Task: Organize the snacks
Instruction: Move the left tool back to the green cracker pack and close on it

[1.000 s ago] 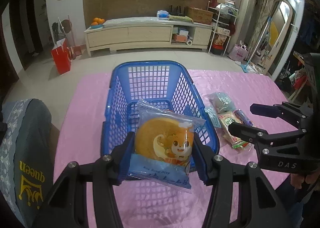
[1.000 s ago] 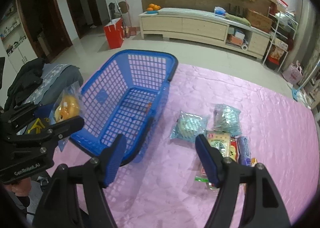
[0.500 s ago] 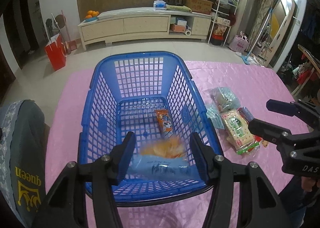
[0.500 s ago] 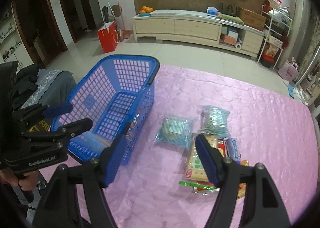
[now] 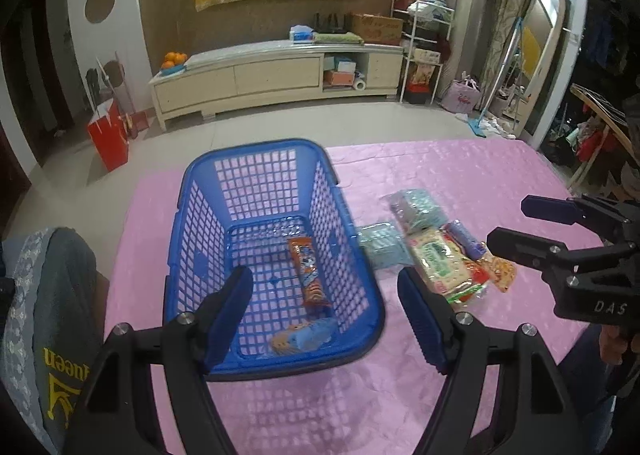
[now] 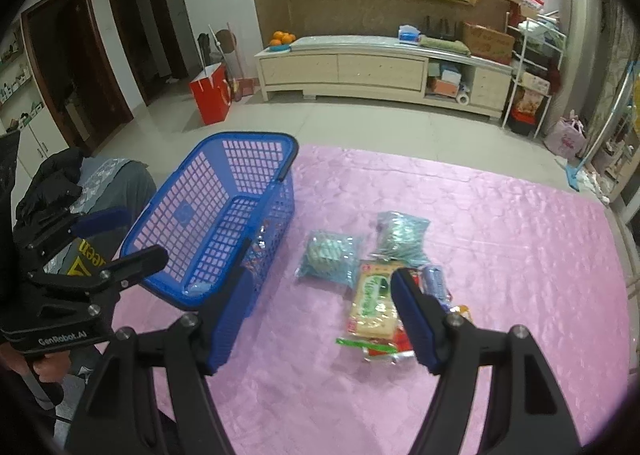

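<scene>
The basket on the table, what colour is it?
The basket is blue, clearest in the left wrist view.

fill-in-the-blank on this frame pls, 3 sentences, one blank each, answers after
1. The orange bar lies inside the ___ basket.
2. The left gripper has its jaws ___ and holds nothing.
3. The two teal packets lie on the ___ tablecloth, outside the basket.

Missing words: blue; open; pink
</scene>
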A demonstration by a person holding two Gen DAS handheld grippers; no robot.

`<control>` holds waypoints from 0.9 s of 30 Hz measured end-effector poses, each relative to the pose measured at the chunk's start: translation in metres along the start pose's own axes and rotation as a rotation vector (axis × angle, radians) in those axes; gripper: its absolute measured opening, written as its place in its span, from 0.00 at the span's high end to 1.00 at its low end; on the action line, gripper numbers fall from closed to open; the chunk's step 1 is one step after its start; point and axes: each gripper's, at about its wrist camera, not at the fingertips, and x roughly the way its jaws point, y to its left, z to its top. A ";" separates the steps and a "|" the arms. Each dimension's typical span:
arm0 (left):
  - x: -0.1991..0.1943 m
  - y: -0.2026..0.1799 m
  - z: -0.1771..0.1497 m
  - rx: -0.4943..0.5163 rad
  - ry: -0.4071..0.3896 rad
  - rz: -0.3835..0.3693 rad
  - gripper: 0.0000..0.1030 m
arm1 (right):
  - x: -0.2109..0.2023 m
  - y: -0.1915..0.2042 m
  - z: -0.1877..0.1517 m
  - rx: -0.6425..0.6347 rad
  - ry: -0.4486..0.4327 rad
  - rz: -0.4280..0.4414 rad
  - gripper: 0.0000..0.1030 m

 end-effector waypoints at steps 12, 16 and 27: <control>-0.013 -0.063 -0.001 0.034 -0.012 -0.053 0.29 | -0.033 -0.046 -0.024 0.020 0.005 -0.044 0.27; -0.007 -0.089 -0.003 0.058 0.005 -0.071 0.29 | -0.035 -0.065 -0.034 0.035 0.024 -0.057 0.27; 0.025 -0.141 -0.007 0.093 0.072 -0.086 0.29 | -0.020 -0.110 -0.059 0.070 0.074 -0.034 0.27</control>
